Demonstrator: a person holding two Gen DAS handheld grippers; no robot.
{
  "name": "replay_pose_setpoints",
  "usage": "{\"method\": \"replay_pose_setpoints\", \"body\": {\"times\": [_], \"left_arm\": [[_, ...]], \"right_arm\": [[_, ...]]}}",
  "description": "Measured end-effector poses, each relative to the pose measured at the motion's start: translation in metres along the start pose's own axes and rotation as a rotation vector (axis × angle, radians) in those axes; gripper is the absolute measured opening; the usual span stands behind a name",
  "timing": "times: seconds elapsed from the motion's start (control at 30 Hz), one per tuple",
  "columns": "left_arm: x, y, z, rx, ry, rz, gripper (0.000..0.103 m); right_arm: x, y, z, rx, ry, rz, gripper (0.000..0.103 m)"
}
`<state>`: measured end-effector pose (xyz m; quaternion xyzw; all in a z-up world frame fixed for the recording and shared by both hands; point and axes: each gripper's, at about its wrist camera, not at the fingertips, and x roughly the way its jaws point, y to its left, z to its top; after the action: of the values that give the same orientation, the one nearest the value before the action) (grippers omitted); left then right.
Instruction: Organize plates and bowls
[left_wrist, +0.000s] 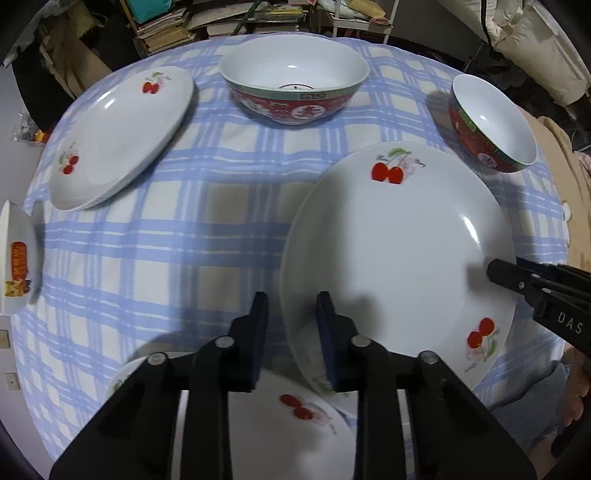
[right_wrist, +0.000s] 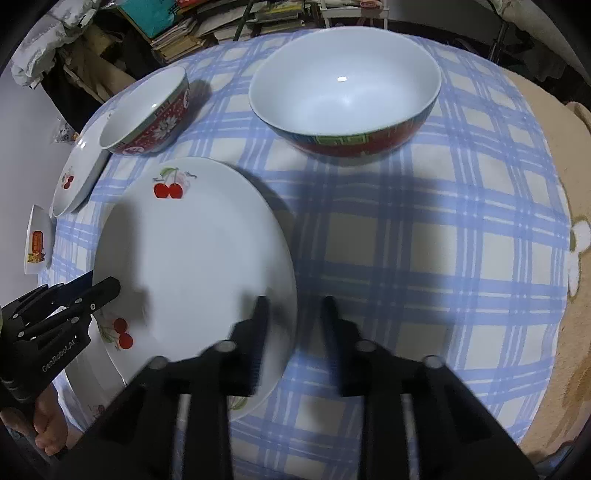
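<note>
Gripping stage: large white cherry-print plate, lying on blue-checked tablecloth, straddled at its opposite rims by left gripper and right gripper, both narrowed, seemingly pinching the rim. Next: level, synchronized lift toward another cherry plate. Contact under the rim hidden.

The big plate is white with red cherries painted on it. The bowl is white inside and red outside, and the cloth is checked blue and cream.
</note>
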<state>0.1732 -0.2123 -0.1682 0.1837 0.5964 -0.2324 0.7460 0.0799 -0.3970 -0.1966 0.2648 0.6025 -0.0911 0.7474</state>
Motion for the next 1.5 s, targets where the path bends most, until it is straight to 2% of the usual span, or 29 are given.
{"method": "replay_pose_setpoints", "body": {"times": [0.07, 0.2, 0.4, 0.6, 0.77, 1.03, 1.5], "left_arm": [[0.002, -0.001, 0.0, -0.005, 0.005, -0.011, 0.021], [0.001, -0.005, 0.004, 0.014, 0.01, -0.024, 0.02], [-0.008, 0.002, 0.006, 0.034, -0.007, -0.071, 0.02], [-0.028, 0.002, 0.004, 0.042, -0.036, -0.073, 0.021], [-0.048, 0.01, 0.0, 0.034, -0.064, -0.069, 0.021], [-0.076, 0.033, -0.024, 0.02, -0.101, -0.007, 0.021], [-0.094, 0.093, -0.086, -0.108, -0.073, 0.032, 0.021]], "right_arm": [[0.0, -0.002, 0.0, 0.013, -0.002, 0.018, 0.023], [-0.002, -0.005, 0.001, 0.028, -0.01, 0.059, 0.011], [-0.004, -0.006, -0.001, 0.041, -0.017, 0.07, 0.011], [-0.018, -0.01, -0.003, 0.075, -0.054, 0.099, 0.011], [-0.03, 0.001, -0.006, 0.056, -0.092, 0.114, 0.012], [-0.046, 0.037, -0.017, -0.022, -0.137, 0.149, 0.012], [-0.054, 0.104, -0.044, -0.158, -0.195, 0.254, 0.012]]}}
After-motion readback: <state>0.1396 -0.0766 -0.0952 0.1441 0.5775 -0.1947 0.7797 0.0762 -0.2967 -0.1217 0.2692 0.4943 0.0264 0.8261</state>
